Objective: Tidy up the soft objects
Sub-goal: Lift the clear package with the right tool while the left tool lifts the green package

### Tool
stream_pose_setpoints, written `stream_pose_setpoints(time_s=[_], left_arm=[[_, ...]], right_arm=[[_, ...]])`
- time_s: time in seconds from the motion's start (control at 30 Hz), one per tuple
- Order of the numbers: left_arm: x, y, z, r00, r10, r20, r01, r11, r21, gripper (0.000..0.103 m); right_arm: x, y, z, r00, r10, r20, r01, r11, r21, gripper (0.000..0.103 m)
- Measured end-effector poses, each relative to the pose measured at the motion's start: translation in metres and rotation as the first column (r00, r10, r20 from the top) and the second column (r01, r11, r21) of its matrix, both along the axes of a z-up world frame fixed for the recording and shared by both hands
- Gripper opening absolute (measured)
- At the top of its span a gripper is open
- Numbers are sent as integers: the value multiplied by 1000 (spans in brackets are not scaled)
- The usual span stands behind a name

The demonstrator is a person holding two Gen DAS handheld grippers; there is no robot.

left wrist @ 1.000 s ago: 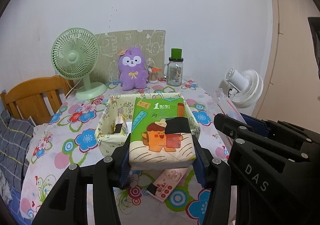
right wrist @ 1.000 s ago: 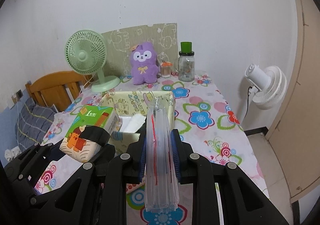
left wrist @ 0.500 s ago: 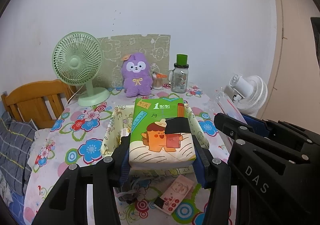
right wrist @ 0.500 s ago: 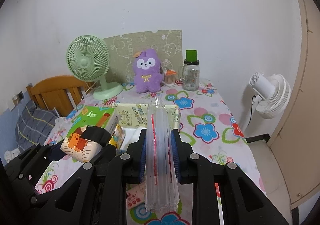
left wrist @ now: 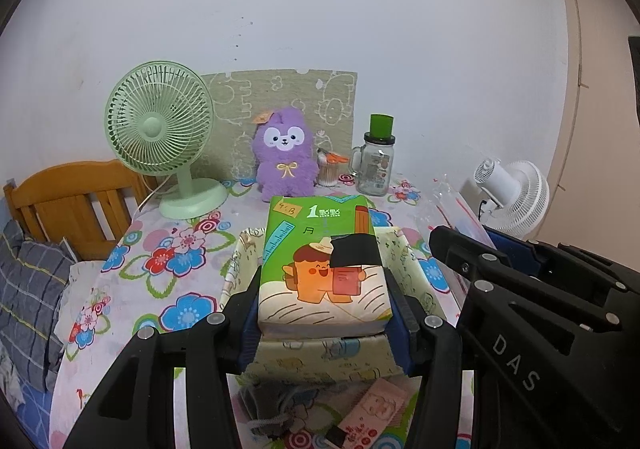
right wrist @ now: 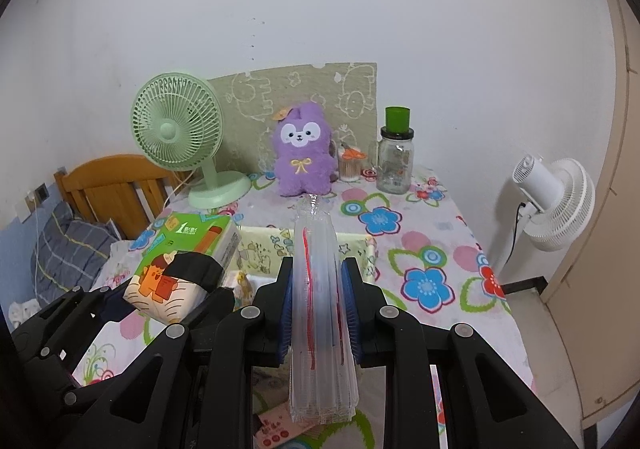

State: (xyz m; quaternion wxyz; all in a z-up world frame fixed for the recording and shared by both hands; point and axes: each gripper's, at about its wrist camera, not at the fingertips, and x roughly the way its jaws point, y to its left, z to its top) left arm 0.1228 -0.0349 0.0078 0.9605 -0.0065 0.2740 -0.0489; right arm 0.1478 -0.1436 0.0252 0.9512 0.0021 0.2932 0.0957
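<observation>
My left gripper (left wrist: 325, 313) is shut on a green tissue pack (left wrist: 320, 257) with a cartoon print, held above the pale yellow fabric basket (left wrist: 324, 353). The pack also shows in the right wrist view (right wrist: 180, 273). My right gripper (right wrist: 318, 305) is shut on a clear plastic zip bag stack (right wrist: 320, 313) with red lines, held over the basket (right wrist: 264, 245). A purple plush toy (left wrist: 285, 155) sits at the back of the table, also in the right wrist view (right wrist: 303, 153).
A green desk fan (left wrist: 160, 137), a glass jar with green lid (left wrist: 377, 163) and a toothpick holder (left wrist: 329, 169) stand at the back. A pink packet (left wrist: 372, 409) and grey cloth (left wrist: 272, 405) lie in front of the basket. A white fan (right wrist: 556, 201) stands right; a wooden chair (left wrist: 72, 197) left.
Both grippers have pulled back and risen with their loads. The basket now sits lower and nearer in view, and the plush and fans look farther up the frame.
</observation>
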Motion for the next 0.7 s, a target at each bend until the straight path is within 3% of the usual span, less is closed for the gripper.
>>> stream_pose_setpoints(time_s=[0.7], left_arm=[[40, 12, -9, 999, 37, -31, -38, 999, -16, 54]], right_arm=[[41, 17, -7, 998, 47, -28, -47, 999, 2, 26]])
